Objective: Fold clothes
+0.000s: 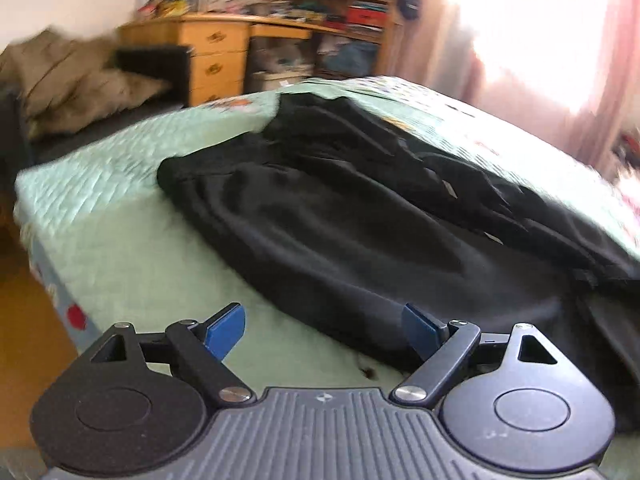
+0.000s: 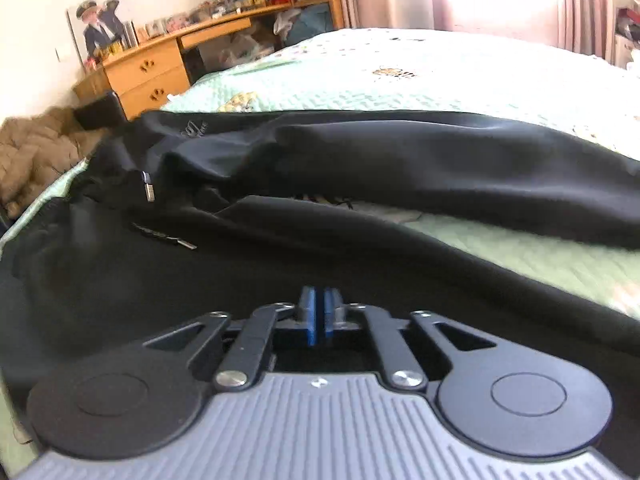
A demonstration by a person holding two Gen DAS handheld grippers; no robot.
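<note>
**Black garment spread on the bed, ready for a fold**

The black garment (image 1: pixel 360 216) lies rumpled across the middle of the green bedspread (image 1: pixel 132 264), likely laid out for folding. At lower centre, the left gripper (image 1: pixel 324 332) gapes wide, empty, beside the cloth's near edge. The right gripper (image 2: pixel 319 312) shows a thin slit; nothing visibly pinched.

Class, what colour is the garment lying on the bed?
Black; the garment shows best in the left wrist view.
</note>
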